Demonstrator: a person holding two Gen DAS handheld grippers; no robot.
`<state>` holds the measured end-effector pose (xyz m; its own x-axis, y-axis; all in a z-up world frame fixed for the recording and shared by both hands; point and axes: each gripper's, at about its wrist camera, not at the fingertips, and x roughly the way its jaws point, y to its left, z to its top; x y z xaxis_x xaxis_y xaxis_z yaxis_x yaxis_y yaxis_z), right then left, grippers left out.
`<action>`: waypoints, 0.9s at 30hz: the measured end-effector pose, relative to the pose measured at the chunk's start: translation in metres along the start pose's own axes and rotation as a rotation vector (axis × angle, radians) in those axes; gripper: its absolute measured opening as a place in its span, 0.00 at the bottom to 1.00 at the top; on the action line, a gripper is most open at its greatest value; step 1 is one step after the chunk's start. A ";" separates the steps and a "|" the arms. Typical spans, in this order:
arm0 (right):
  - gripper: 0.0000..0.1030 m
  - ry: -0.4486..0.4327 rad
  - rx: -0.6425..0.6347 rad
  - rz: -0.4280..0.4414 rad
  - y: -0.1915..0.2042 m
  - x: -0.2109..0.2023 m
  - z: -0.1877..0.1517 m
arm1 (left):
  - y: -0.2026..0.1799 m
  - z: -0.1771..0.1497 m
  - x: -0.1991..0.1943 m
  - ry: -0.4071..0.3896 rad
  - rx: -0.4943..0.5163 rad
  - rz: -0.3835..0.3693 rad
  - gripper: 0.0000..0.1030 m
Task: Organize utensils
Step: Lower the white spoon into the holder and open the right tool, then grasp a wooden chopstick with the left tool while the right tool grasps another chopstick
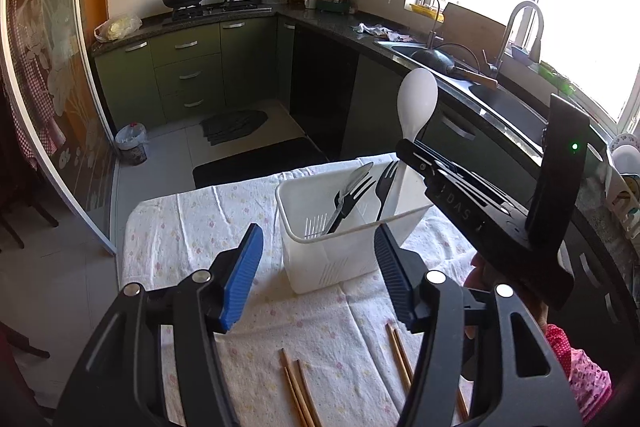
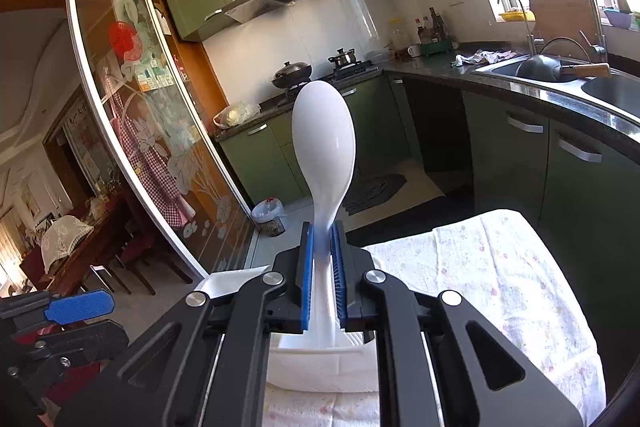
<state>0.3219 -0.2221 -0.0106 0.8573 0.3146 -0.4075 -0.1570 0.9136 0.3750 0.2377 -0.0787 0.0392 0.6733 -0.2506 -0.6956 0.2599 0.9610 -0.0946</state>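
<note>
my right gripper [image 2: 322,267] clenched on white plastic rice paddle [image 2: 324,131] | long axis upright, handle down into white plastic caddy [image 1: 320,251] just beneath | left gripper [image 1: 320,267] released, empty

White caddy [image 1: 344,247] between open claw [image 1: 318,269]

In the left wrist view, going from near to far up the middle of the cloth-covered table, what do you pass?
Brown wooden chopsticks lying on the floral cloth, then the white plastic utensil basket holding a black fork, then the white plastic rice spoon standing above the basket's far side.
</note>
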 end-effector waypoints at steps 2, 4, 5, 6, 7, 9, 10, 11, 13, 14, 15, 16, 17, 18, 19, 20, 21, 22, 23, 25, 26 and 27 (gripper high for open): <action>0.24 0.003 -0.017 -0.003 -0.001 -0.004 -0.006 | 0.001 -0.004 0.003 0.033 -0.015 -0.013 0.54; 0.31 0.003 -0.036 -0.004 0.000 -0.012 -0.009 | 0.001 -0.009 0.004 0.061 -0.013 -0.011 0.54; 0.31 -0.001 -0.048 -0.008 0.001 -0.017 -0.010 | 0.001 -0.012 0.005 0.073 -0.009 -0.004 0.55; 0.31 -0.007 -0.055 -0.007 0.001 -0.023 -0.010 | 0.000 -0.015 0.006 0.088 -0.003 0.004 0.56; 0.31 -0.010 -0.057 -0.002 0.000 -0.032 -0.012 | -0.001 -0.019 0.007 0.109 0.002 0.009 0.57; 0.31 -0.004 -0.049 0.003 0.001 -0.051 -0.013 | -0.002 -0.029 0.010 0.170 0.001 0.022 0.57; 0.31 0.003 -0.045 0.014 -0.001 -0.061 -0.015 | -0.002 -0.037 0.012 0.209 -0.001 0.027 0.57; 0.31 0.015 -0.047 0.016 0.000 -0.072 -0.017 | -0.002 -0.045 0.015 0.257 -0.001 0.036 0.57; 0.31 0.061 -0.058 0.005 -0.002 -0.089 -0.024 | 0.000 -0.066 0.024 0.352 -0.007 0.042 0.57; 0.31 0.095 -0.057 0.008 -0.005 -0.097 -0.028 | 0.001 -0.076 0.029 0.405 -0.010 0.042 0.57; 0.31 0.138 -0.054 0.006 -0.008 -0.103 -0.034 | 0.003 -0.087 0.035 0.457 -0.016 0.041 0.55; 0.31 0.187 -0.051 0.001 -0.012 -0.107 -0.042 | 0.004 -0.098 0.040 0.502 -0.028 0.033 0.53; 0.31 0.240 -0.043 0.003 -0.017 -0.111 -0.050 | 0.006 -0.108 0.045 0.543 -0.039 0.026 0.52; 0.31 0.289 -0.029 0.011 -0.023 -0.114 -0.058 | 0.006 -0.116 0.050 0.578 -0.040 0.025 0.47; 0.31 0.337 -0.021 0.014 -0.027 -0.117 -0.067 | 0.006 -0.124 0.054 0.604 -0.039 0.025 0.43; 0.31 0.379 -0.015 0.011 -0.032 -0.119 -0.076 | 0.007 -0.129 0.058 0.621 -0.042 0.026 0.42; 0.31 0.412 -0.005 0.006 -0.037 -0.122 -0.084 | 0.007 -0.134 0.061 0.630 -0.045 0.034 0.41; 0.31 0.439 0.005 0.004 -0.042 -0.125 -0.092 | 0.008 -0.137 0.064 0.635 -0.047 0.043 0.38; 0.31 0.464 0.012 0.002 -0.046 -0.127 -0.100 | 0.009 -0.138 0.066 0.638 -0.050 0.051 0.36; 0.31 0.501 0.021 -0.005 -0.053 -0.130 -0.114 | 0.013 -0.142 0.073 0.651 -0.061 0.070 0.25; 0.31 0.516 0.026 -0.008 -0.056 -0.132 -0.120 | 0.016 -0.144 0.077 0.665 -0.069 0.080 0.21; 0.31 0.534 0.032 -0.006 -0.058 -0.133 -0.125 | 0.019 -0.146 0.081 0.683 -0.077 0.090 0.13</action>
<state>0.1552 -0.2846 -0.0823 0.4881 0.4044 -0.7734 -0.1311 0.9101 0.3932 0.1957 -0.0636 -0.1229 0.0965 -0.0635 -0.9933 0.1565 0.9865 -0.0479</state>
